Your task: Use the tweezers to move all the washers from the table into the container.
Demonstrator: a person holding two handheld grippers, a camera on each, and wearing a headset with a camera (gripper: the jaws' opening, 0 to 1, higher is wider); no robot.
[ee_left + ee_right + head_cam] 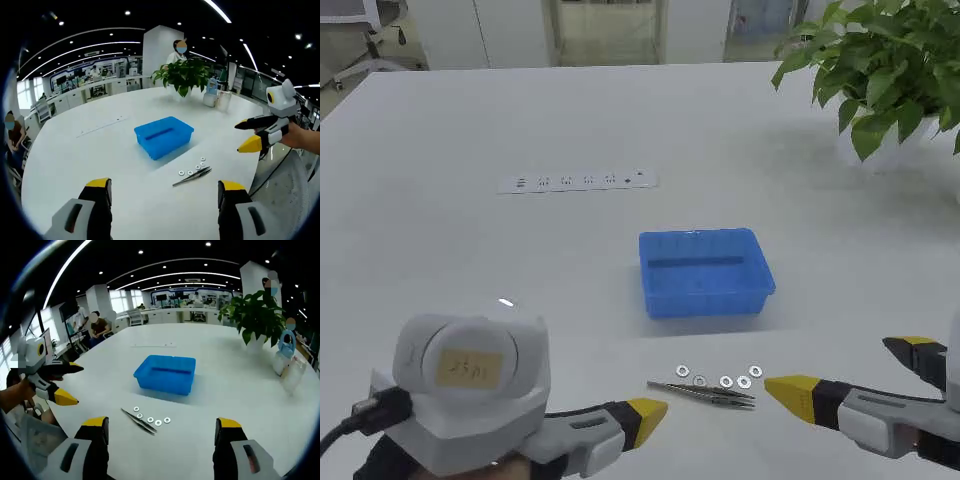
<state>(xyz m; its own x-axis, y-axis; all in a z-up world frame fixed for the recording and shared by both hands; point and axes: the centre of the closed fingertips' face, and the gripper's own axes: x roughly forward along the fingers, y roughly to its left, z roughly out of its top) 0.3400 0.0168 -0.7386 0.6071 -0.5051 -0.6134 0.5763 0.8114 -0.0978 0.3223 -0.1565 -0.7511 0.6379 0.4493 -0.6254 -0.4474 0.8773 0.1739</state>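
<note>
Far L in head view: L gripper point(648, 409) low at near edge of white table point(470, 250), yellow-tipped jaws spread wide in its own view, nothing btwn them. Further back, L of centre: white socket strip point(578, 181) flat in tabletop. Centre: blue container point(705, 272), rectangular, open top, upright on table, well apart from both grippers. Nearer than container, slightly R of centre: tweezers point(705, 392) flat on table, tips pointing R, untouched. Just beyond and beside tweezers: five washers point(726, 381) in a loose row on table, btwn tweezers and container, all outside container; nearest ones almost touching the tweezer arms, cannot tell if contact. R of that: R gripper point(850, 370), jaws pointing L toward tweezers, wide apart, holding nothing, near washers but clear of them. Far R, back corner: green potted plant point(880, 60) on table. In L gripper view, R gripper held in a hand at R edge, above table level.
</note>
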